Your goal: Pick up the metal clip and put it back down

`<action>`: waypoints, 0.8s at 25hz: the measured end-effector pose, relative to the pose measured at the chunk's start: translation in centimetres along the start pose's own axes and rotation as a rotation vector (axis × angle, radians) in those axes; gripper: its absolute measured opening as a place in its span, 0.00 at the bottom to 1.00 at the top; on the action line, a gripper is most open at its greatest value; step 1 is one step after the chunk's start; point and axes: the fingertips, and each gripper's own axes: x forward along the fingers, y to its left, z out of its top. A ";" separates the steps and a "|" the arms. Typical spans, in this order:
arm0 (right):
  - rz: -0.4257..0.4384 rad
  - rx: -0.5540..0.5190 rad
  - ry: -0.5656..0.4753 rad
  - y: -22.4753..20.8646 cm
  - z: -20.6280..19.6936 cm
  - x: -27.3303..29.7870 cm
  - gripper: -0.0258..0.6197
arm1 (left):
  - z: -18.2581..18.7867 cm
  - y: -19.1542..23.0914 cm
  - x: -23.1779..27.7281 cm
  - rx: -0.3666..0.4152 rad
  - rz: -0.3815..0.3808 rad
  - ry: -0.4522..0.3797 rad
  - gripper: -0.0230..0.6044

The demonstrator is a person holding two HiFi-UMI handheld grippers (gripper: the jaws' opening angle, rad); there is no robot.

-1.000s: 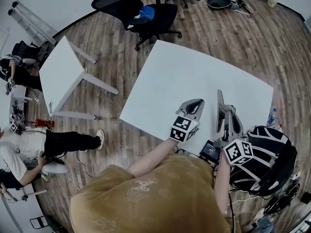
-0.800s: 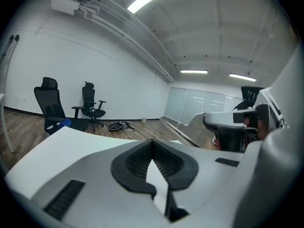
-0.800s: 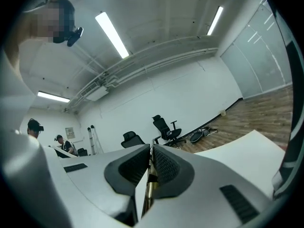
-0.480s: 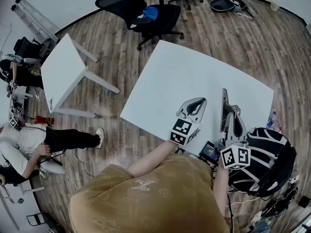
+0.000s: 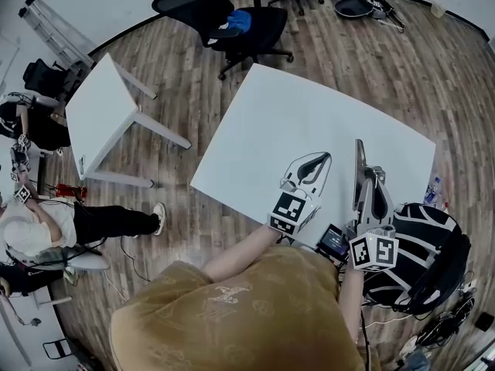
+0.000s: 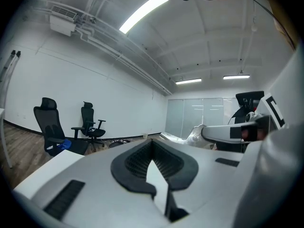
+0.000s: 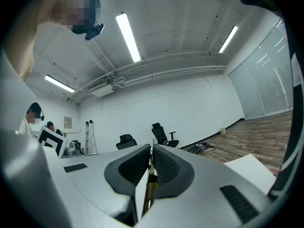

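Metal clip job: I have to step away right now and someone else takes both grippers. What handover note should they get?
Left gripper: jaws together with nothing between them, held over the near edge of the white table.
Right gripper: shut on the metal clip, a thin strip pinched between its pads, also over the near edge.
Done: the clip is picked up and appears lifted off the table.
Left: lower the right gripper, open it, and leave the clip on the table.
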 end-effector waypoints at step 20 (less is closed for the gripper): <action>0.007 0.030 0.039 -0.8 -1.5 0.4 0.09 | -1.1 0.1 0.6 0.010 0.016 0.024 0.05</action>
